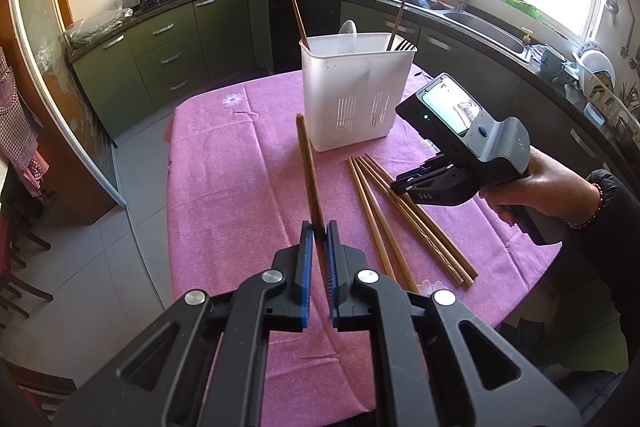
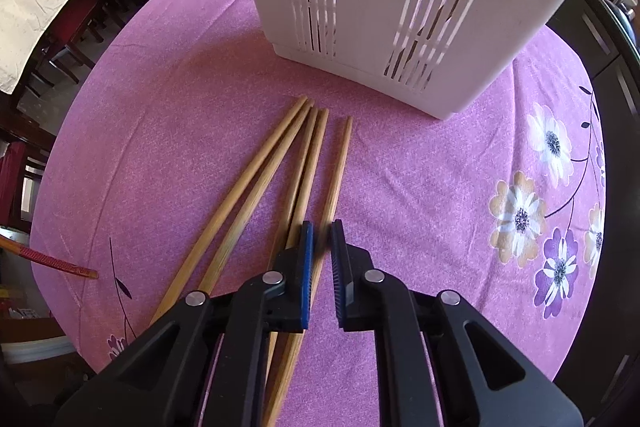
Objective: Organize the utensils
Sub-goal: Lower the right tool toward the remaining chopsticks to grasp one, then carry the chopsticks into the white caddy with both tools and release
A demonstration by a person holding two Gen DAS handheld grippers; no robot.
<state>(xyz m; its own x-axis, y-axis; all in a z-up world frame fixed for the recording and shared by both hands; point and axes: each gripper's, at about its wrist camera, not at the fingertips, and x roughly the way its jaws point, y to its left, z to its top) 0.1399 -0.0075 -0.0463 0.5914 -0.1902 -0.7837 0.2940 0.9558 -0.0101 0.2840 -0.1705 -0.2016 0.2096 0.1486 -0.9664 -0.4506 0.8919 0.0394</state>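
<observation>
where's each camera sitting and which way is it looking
Left wrist: on the left gripper, shut on a dark wooden chopstick, facing the white plastic utensil holder; right hand shows.
Right wrist: on the right gripper, steeply down at five light wooden chopsticks.
Shared: holder, chopsticks, pink tablecloth.

- You've got five pale chopsticks (image 2: pixel 256 183) lying on the cloth, fanned at 6 o'clock of the holder.
- One dark chopstick (image 1: pixel 310 175) up off the table.
- One white holder (image 1: pixel 352 91), and in it two sticks (image 1: pixel 299 21) and one spoon (image 1: pixel 347 29) poking up at 12 o'clock.
</observation>
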